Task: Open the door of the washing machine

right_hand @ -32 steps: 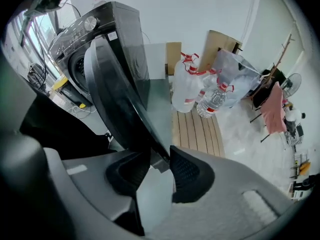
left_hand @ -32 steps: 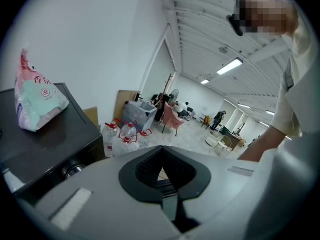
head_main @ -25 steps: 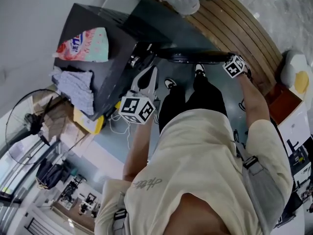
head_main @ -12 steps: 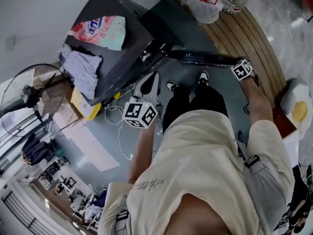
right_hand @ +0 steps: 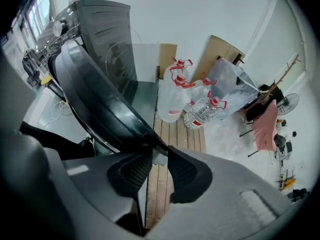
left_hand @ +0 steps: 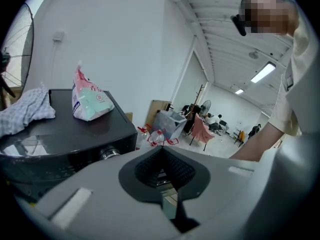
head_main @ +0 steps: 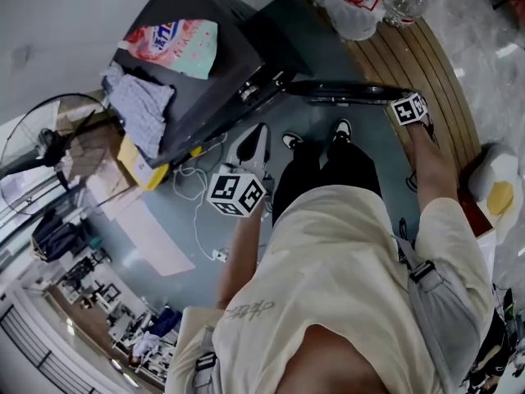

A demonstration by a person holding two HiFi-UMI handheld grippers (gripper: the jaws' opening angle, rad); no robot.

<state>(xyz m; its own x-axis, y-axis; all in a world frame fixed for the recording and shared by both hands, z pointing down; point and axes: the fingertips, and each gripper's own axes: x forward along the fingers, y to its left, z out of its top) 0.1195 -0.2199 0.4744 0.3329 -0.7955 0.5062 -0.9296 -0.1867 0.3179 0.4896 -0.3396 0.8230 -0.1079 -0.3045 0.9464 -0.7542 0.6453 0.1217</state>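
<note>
The black washing machine (head_main: 193,84) stands at upper left, and its round door (head_main: 344,93) is swung out to the right. My right gripper (head_main: 395,98) is at the door's free end, pointing steeply down. In the right gripper view the dark rim of the door (right_hand: 100,104) runs in between the tips of the right gripper (right_hand: 158,151); the jaws are closing, pinching the rim at the tips. My left gripper (head_main: 256,136) hovers in front of the machine, touching nothing. In the left gripper view the left gripper (left_hand: 161,153) is shut and empty, the washing machine (left_hand: 60,144) beyond it.
A detergent bag (head_main: 176,41) and a checked cloth (head_main: 139,109) lie on top of the machine. Water bottles (head_main: 357,6) stand on a wooden pallet (head_main: 426,64) behind the door. A standing fan (head_main: 41,150) is at the left. The person's legs are right before the machine.
The door has swung further out to the right with the right gripper at its end. The left gripper has shifted slightly in front of the machine.
</note>
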